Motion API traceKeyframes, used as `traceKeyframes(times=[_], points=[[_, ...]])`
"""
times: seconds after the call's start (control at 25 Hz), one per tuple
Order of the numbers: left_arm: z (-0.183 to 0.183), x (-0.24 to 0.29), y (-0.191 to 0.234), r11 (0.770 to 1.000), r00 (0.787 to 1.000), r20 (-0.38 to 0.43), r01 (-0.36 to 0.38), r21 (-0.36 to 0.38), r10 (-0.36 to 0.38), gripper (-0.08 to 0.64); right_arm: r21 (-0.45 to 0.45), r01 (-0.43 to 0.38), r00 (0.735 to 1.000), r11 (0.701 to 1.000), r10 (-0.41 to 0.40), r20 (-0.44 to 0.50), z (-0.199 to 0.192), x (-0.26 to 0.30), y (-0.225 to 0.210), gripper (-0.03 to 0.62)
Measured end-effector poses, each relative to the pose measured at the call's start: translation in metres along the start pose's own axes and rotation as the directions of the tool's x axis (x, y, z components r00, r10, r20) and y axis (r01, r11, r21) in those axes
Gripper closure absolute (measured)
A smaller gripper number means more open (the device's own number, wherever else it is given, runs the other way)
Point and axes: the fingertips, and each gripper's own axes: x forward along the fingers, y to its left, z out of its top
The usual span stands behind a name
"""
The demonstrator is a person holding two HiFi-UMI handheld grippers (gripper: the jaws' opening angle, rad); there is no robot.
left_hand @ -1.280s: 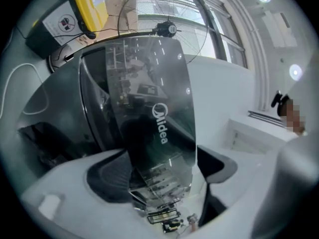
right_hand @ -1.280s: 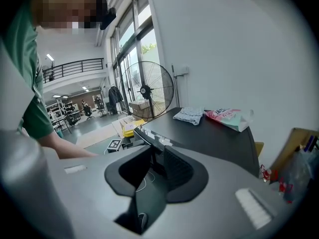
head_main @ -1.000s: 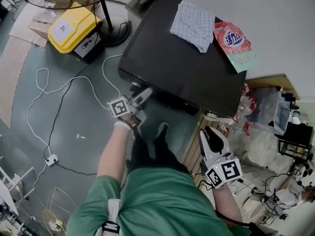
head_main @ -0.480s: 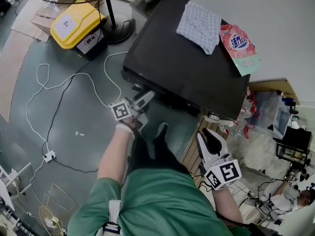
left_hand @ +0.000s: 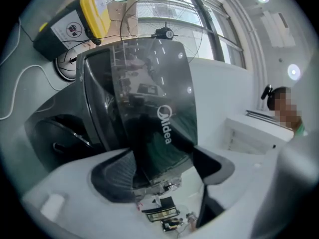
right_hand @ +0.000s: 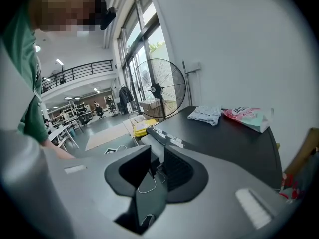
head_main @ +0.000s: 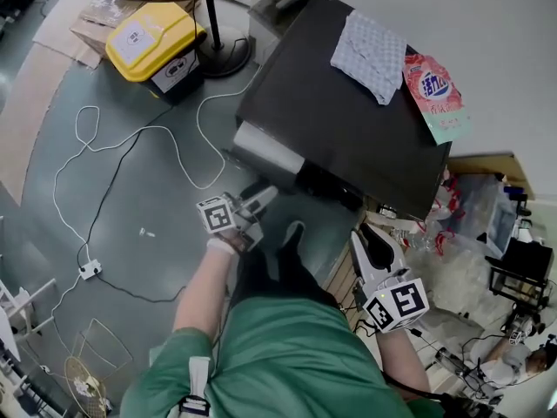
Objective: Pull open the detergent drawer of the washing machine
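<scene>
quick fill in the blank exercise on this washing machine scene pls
1. The front of the detergent drawer carries the brand name ___.
2. On top of the washing machine a cloth lies beside a ___ bag.
3. The box on the floor beside the fan base has a ___ lid.

Missing words: Midea; pink; yellow

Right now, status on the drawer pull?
Left gripper clamped on glossy black-fronted detergent drawer, jaws just easing wider. Drawer partly out. Right gripper open, empty. Nothing blocking.
</scene>
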Motion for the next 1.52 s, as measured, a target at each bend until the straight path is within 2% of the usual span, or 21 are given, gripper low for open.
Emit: traceKeyframes(times=[0.84, 1.24, 1.52], points=[[-0.028, -0.057, -0.016, 0.999, 0.999, 0.008, -0.045, -0.012, 0.045, 0.201, -0.057, -0.119, 0.993, 0.991, 0.118, -0.015, 0.012, 0.025, 0.039, 0.512], [-0.047, -0.093, -0.031, 0.999, 0.999, 0.020, -0.033, -0.029, 0.034, 0.204, -0.080, -0.166, 0.986, 0.983, 0.164, -0.026, 0.013, 0.032, 0.051, 0.512], [-0.058, -0.110, -0.032, 0.997, 0.997, 0.024, -0.072, -0.034, 0.073, 0.200, -0.097, -0.198, 0.980, 0.975, 0.196, -0.029, 0.018, 0.036, 0.057, 0.512]])
